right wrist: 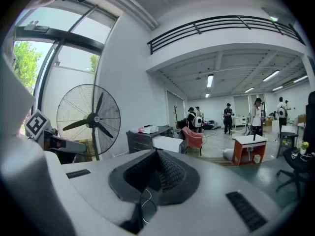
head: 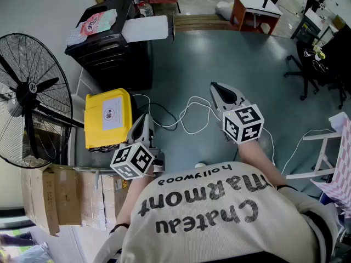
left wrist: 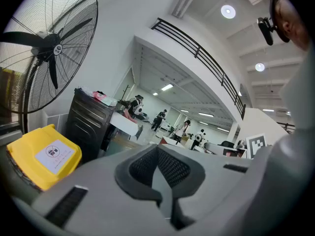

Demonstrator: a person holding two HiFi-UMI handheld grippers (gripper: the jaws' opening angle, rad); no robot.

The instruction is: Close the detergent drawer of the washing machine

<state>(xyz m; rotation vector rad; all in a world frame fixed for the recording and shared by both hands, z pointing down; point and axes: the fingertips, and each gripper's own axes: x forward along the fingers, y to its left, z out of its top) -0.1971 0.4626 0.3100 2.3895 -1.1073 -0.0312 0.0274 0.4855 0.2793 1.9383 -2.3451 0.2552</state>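
Just beside the yellow box (head: 108, 116) hangs the left gripper (head: 143, 123), the right gripper (head: 216, 89) farther off, both with fingers closed, empty.

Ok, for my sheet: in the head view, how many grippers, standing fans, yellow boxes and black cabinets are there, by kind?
Grippers: 2, the left gripper and the right gripper, both shut on nothing
Standing fan: 1
Yellow box: 1
Black cabinet: 1
Total: 5
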